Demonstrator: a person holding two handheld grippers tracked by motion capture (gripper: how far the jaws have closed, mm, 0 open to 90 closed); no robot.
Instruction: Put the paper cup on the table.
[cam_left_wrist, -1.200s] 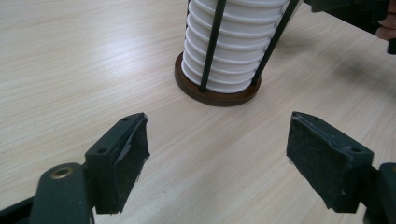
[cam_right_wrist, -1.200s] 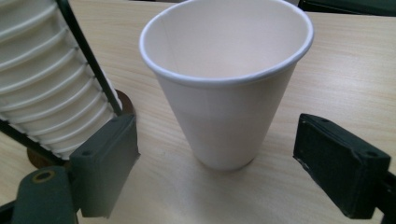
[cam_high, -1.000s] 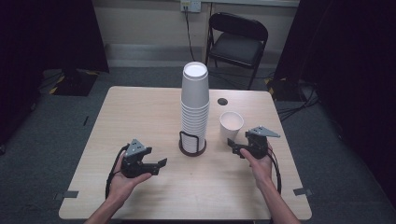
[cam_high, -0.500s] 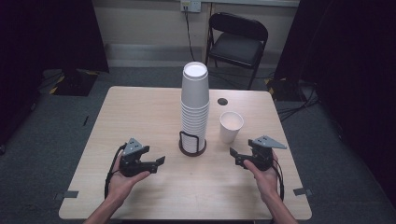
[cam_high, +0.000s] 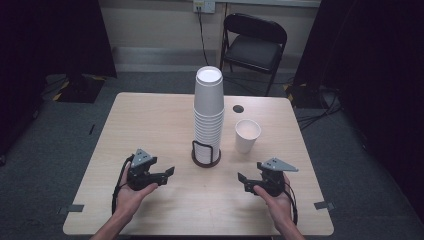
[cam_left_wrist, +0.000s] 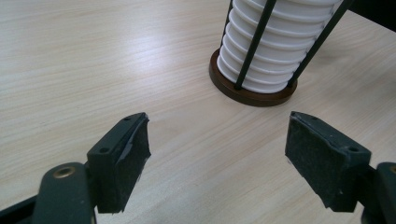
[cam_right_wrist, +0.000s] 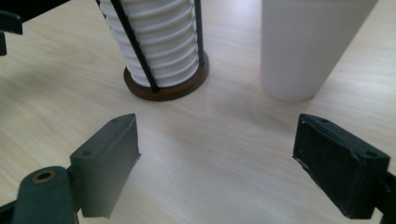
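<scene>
The tall stack of white paper cups (cam_high: 208, 112) stands in a round dark-brown wooden holder with black wire uprights (cam_high: 205, 157) at the middle of the pale wood-grain desk (cam_high: 150, 120). One single white paper cup (cam_high: 247, 135) stands upright just beside it, apart from both tools. The left hand-held gripper (cam_high: 167, 172) hovers low near the front edge, jaws spread and empty. The right hand-held gripper (cam_high: 242, 179) hangs likewise, jaws spread with nothing between them. This reads as the pause between cups: one is set out, neither tool grips. Next likely calls for reaching to the stack's top and pinching one rim without tipping the column
</scene>
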